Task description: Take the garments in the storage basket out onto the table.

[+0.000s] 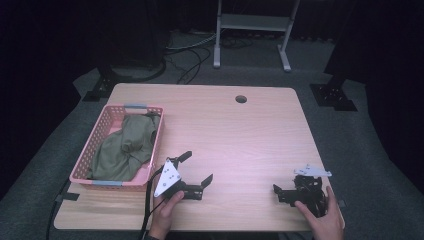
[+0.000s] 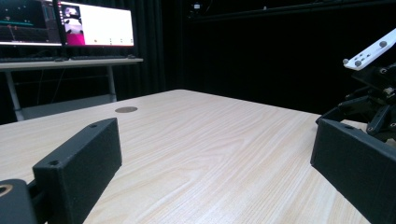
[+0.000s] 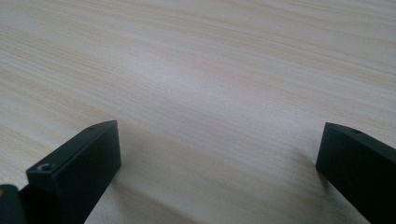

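Observation:
My left gripper (image 1: 198, 166) rests low on the wooden table (image 1: 240, 135) near its front edge, right of a pink basket (image 1: 100, 134). A hand holds it. Its jaws stand wide apart with nothing between them, as the left gripper view (image 2: 215, 154) confirms. An olive-green cloth (image 1: 122, 147) lies bunched in the basket. My right gripper (image 1: 286, 192) sits at the front right of the table in the other hand. In the right gripper view (image 3: 217, 158) it is open over bare wood. The right gripper (image 2: 373, 102) also appears far off in the left gripper view.
A round cable hole (image 1: 241, 99) is in the table's far side. Behind the table stand a white frame (image 1: 252, 30) and cables on the floor. Lit monitors (image 2: 65, 23) sit on another desk.

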The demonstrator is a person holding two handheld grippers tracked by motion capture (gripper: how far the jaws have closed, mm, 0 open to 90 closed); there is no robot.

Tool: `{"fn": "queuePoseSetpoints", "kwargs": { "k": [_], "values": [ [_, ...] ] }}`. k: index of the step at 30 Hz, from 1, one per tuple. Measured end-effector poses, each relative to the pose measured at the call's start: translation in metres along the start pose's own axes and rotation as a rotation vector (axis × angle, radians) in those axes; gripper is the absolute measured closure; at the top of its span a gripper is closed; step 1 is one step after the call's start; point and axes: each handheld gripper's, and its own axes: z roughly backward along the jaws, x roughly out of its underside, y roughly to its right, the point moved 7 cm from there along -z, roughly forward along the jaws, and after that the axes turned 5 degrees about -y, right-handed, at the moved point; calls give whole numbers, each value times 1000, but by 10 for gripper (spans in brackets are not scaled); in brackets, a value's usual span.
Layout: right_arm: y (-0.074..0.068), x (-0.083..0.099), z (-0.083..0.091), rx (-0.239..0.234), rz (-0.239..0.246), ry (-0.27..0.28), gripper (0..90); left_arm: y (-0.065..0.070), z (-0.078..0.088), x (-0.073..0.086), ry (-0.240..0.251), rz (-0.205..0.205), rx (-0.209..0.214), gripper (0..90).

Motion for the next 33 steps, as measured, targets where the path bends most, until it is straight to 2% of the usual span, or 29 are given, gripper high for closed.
{"fn": "queuePoseSetpoints", "kwargs": {
  "k": [6,12,18,20,23,27,33],
  "values": [
    [-3,-1,-1,-5,5,-1,0,2,-1,0,-10,-3,21,14],
    [-1,-1,-1,2,-3,0,0,2,-3,-1,-22,17,33,14],
    [-1,-1,-1,2,-2,0,0,6,-5,-14,-26,8,64,14],
    [-1,-1,-1,2,-1,0,0,4,-5,-22,-23,23,68,14],
    [-1,-1,-1,2,-2,0,0,4,-6,-28,-49,39,76,14],
    [-1,-1,-1,2,-2,0,0,5,-6,-34,-62,30,87,14],
    [-1,-1,-1,2,-2,0,0,4,-8,-48,-67,43,110,14]
  ]
}}
